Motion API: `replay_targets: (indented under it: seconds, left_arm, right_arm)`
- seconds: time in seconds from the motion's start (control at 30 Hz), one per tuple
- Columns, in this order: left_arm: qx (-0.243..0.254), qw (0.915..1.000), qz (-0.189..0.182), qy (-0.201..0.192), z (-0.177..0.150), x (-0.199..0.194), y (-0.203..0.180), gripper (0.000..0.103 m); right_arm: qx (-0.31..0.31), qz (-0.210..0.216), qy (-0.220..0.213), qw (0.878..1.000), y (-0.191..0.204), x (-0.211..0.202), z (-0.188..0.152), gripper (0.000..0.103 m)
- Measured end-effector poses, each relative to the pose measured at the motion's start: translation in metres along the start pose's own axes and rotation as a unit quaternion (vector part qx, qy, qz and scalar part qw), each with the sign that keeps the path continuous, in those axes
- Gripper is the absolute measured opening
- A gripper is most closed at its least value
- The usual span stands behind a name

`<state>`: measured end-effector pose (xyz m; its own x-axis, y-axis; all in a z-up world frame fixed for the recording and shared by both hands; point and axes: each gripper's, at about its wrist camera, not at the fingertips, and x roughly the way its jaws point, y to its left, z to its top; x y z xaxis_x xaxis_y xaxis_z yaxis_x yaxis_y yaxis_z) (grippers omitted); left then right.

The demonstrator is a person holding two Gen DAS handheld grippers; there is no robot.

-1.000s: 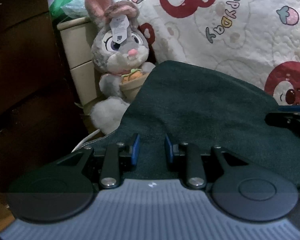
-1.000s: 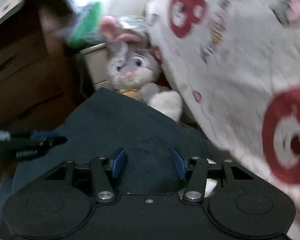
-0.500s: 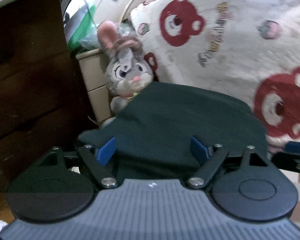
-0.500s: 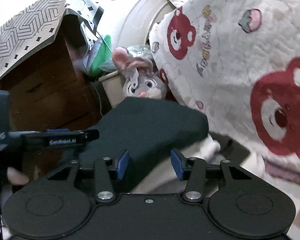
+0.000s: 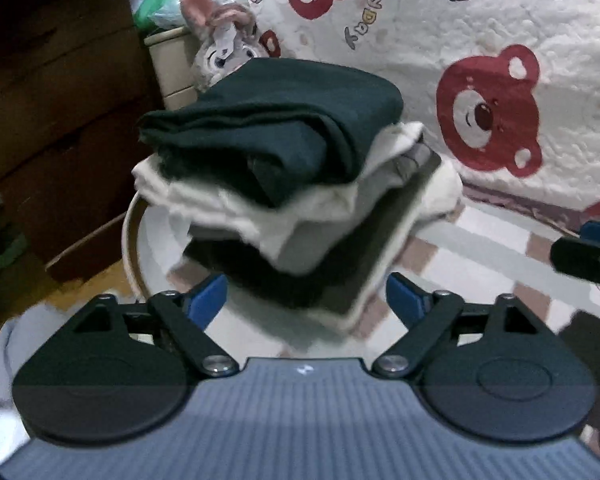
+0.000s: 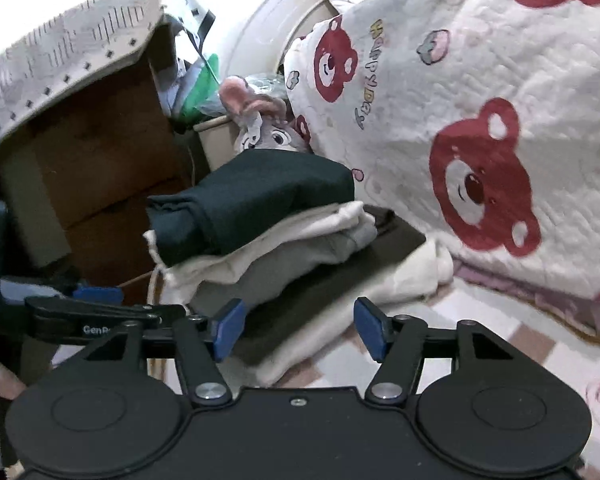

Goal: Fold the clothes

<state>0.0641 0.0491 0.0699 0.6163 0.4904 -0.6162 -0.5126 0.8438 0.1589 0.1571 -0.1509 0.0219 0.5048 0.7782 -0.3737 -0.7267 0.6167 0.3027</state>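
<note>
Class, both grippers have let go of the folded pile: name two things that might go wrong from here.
1. The dark green garment sits askew atop the white folded piece, overhanging left; the stack could slump off.
2. The open left gripper sits close to the pile's lower edge; pulling away carelessly could snag it.

Before me lies a folded dark green matt cloth garment point(image 5: 276, 120) on soft white fleecy cloth point(image 5: 320, 216). My blue fingertip pads point(image 6: 228, 328) look smooth plastic. Far right, the bear-print quilted cotton blanket point(image 5: 480, 40) looks puckered; left, dull brown wooden drawers point(image 5: 60, 92).
</note>
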Motion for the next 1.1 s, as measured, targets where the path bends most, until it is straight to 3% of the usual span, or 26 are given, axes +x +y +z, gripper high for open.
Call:
replay_targets:
  seconds: [0.13, 0.27, 0.4, 0.47, 0.6, 0.7, 0.83, 1.0, 1.1]
  left_arm:
    - [-0.029, 0.9994, -0.012, -0.011, -0.019, -0.045, -0.008, 0.101]
    - [-0.036, 0.9992, -0.004, -0.017, -0.037, -0.071, -0.02, 0.102]
    - [-0.036, 0.9985, -0.039, 0.01, -0.062, -0.091, -0.04, 0.102]
    - [-0.032, 0.9978, -0.057, 0.013, -0.073, -0.103, -0.052, 0.102]
    - [-0.024, 0.9986, -0.045, -0.015, -0.09, -0.124, -0.072, 0.102]
    - [0.001, 0.9992, -0.035, -0.018, -0.095, -0.13, -0.083, 0.103]
    - [0.004, 0.9992, -0.038, -0.009, -0.106, -0.134, -0.085, 0.103]
    - [0.041, 0.998, -0.048, 0.003, -0.117, -0.133, -0.1, 0.103]
    - [0.05, 0.997, -0.058, -0.008, -0.119, -0.14, -0.107, 0.103]
  right_arm:
    - [0.009, 0.012, -0.006, 1.0, 0.005, -0.041, -0.006, 0.066]
    - [-0.001, -0.003, -0.007, 1.0, 0.01, -0.07, -0.017, 0.068]
    - [0.021, -0.023, 0.004, 1.0, 0.012, -0.1, -0.034, 0.069]
    - [0.024, -0.023, -0.009, 0.999, 0.013, -0.121, -0.045, 0.069]
    - [0.025, -0.043, -0.045, 0.998, 0.011, -0.152, -0.063, 0.074]
    - [0.015, -0.052, -0.05, 0.997, 0.011, -0.164, -0.074, 0.085]
    - [0.014, -0.063, -0.053, 0.996, 0.01, -0.173, -0.085, 0.086]
    - [0.033, -0.068, -0.059, 0.995, 0.006, -0.177, -0.093, 0.088]
    - [0.044, -0.071, -0.063, 0.995, 0.004, -0.179, -0.098, 0.088]
